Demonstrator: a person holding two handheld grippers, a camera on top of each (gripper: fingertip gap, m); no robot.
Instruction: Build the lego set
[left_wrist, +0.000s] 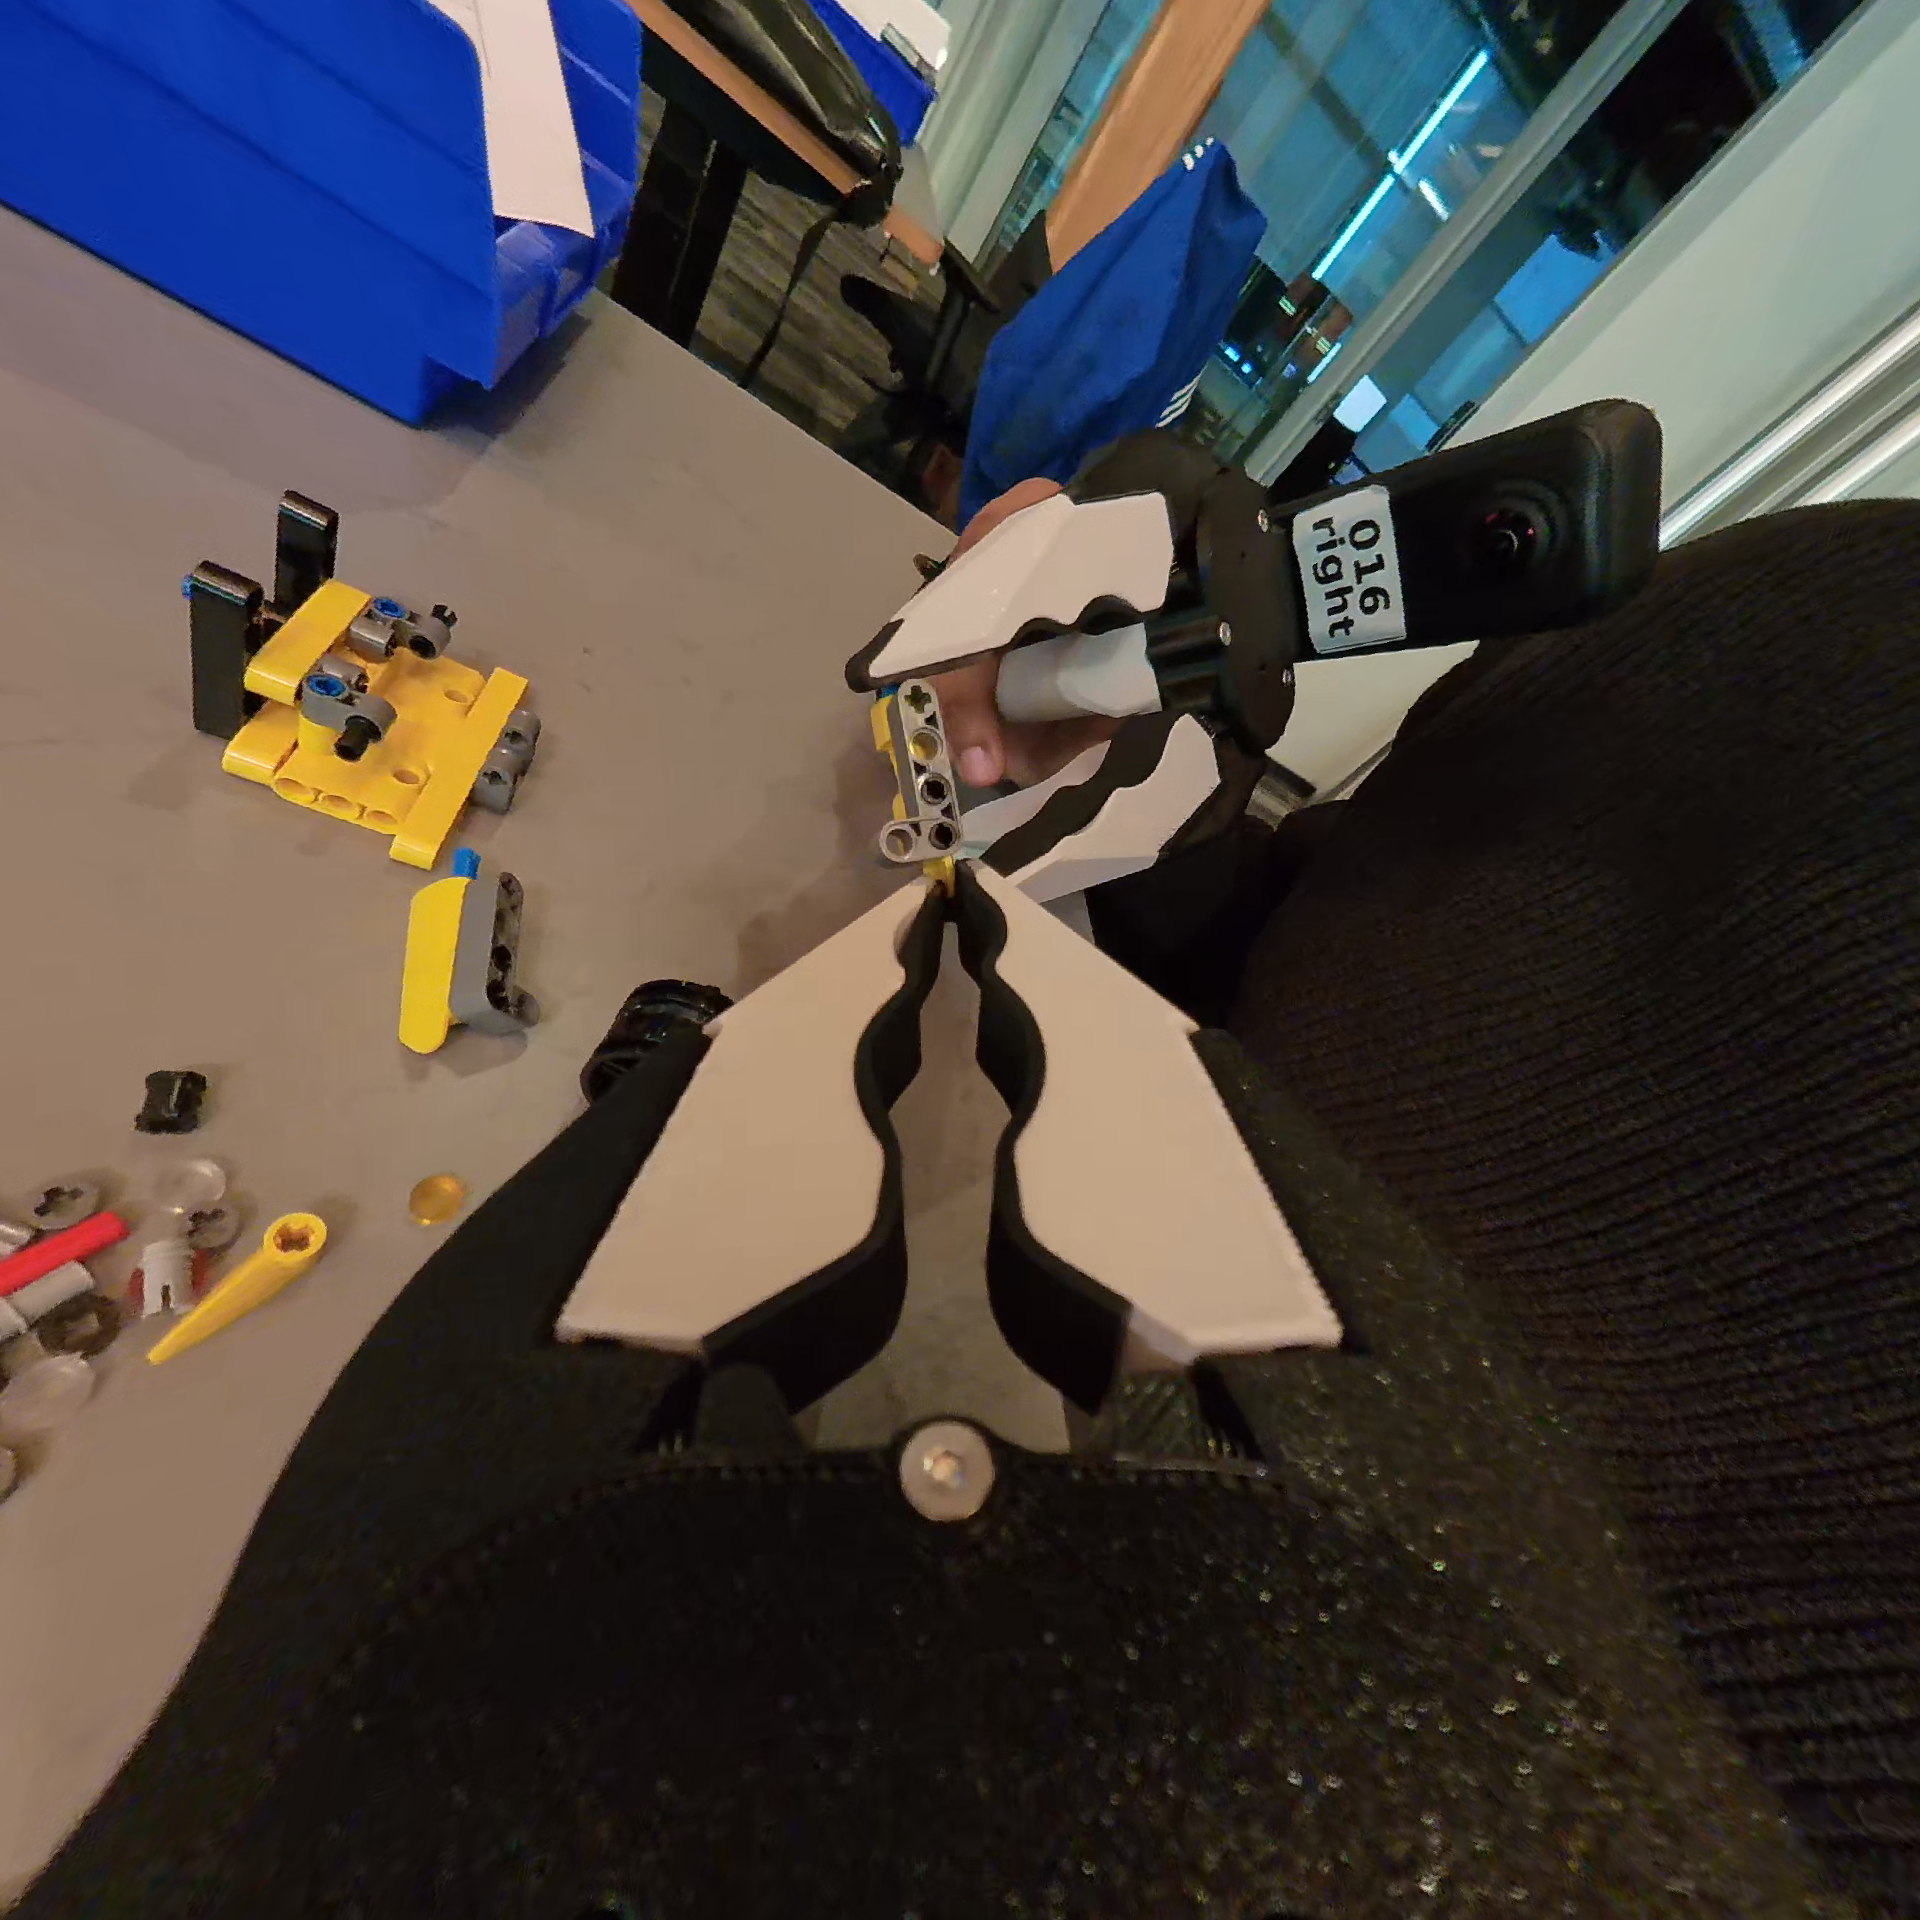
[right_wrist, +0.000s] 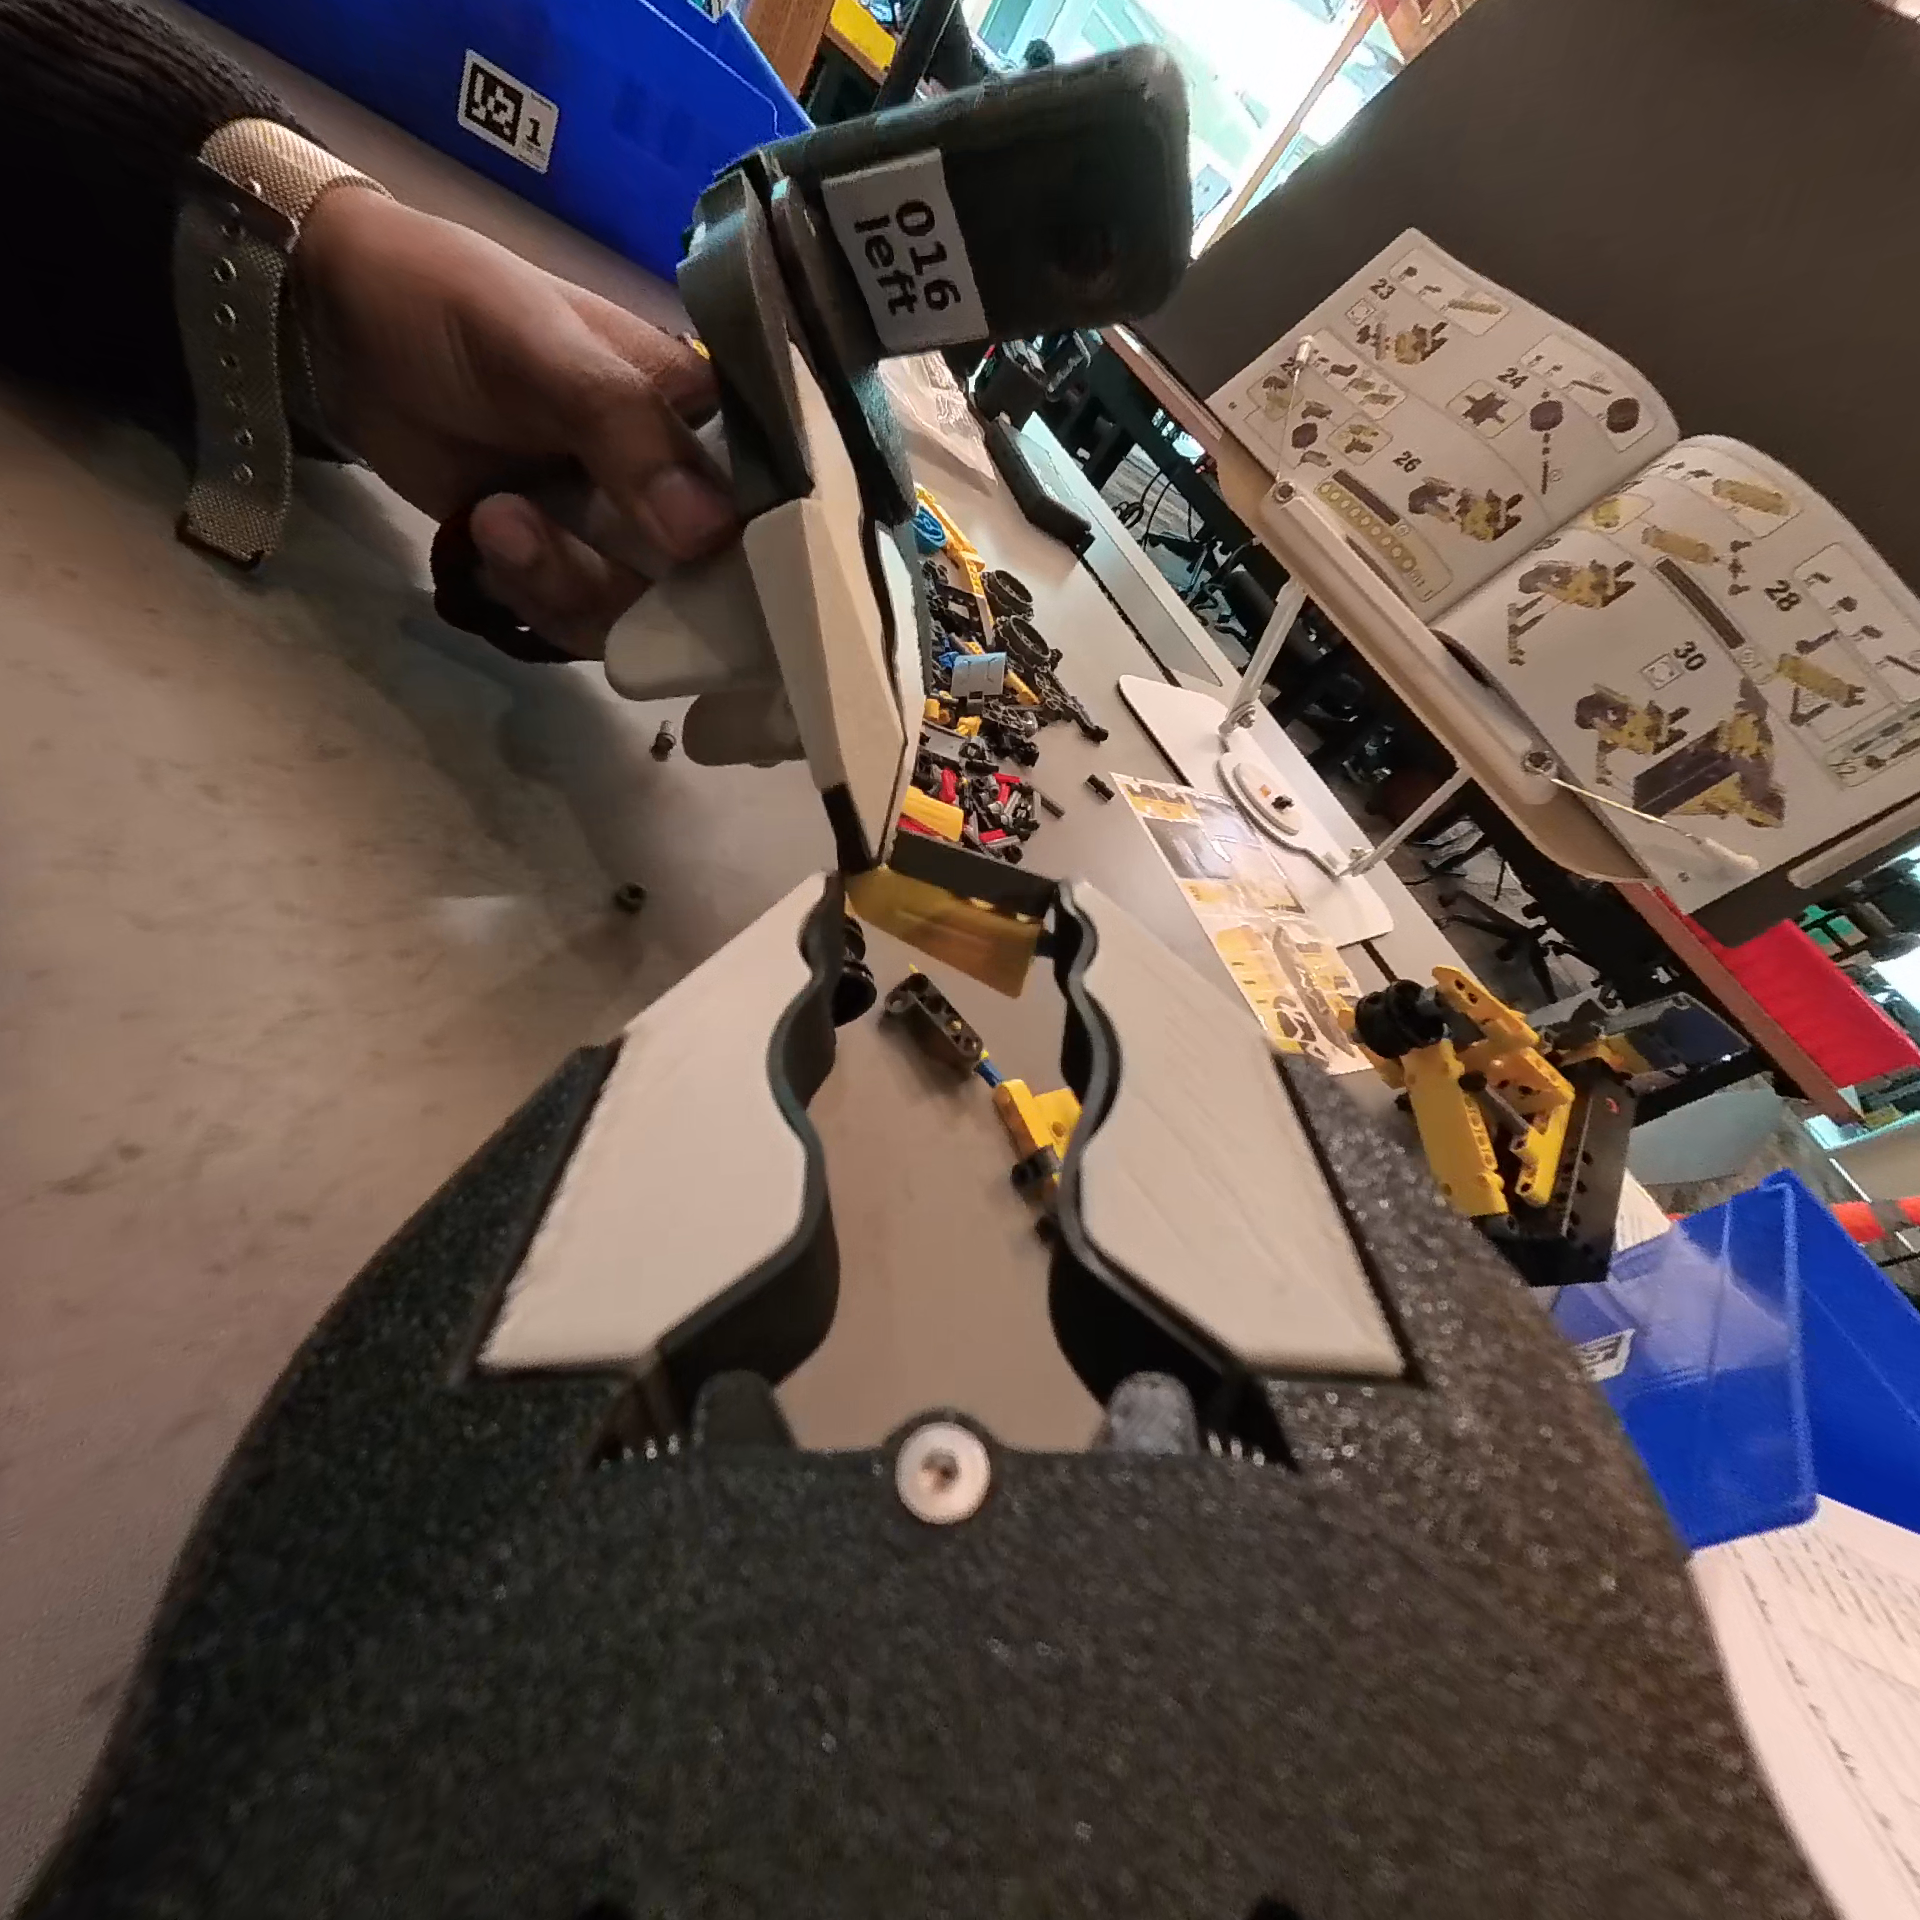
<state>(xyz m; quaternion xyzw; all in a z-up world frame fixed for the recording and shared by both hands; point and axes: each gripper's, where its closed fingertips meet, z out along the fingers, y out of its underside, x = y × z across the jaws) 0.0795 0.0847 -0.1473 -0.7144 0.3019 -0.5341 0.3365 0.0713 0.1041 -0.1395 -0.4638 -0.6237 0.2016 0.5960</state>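
The right gripper (left_wrist: 914, 769) is clamped across a small yellow-and-grey subassembly (left_wrist: 920, 774), while the left gripper (left_wrist: 948, 891), nearly closed, pinches a yellow pin (left_wrist: 943, 871) at that subassembly's lower end, so I would push straight along the pin's axis, holding the subassembly steady.

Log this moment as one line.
left gripper: shut on small yellow pin | right gripper: shut on yellow-and-grey brick subassembly | tips meeting above grey table

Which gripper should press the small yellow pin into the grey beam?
Left, probably. The left gripper is shut on the yellow pin, whose tip sits right at the end of the grey beam. The right gripper only clamps that beam, so it serves as the brace.
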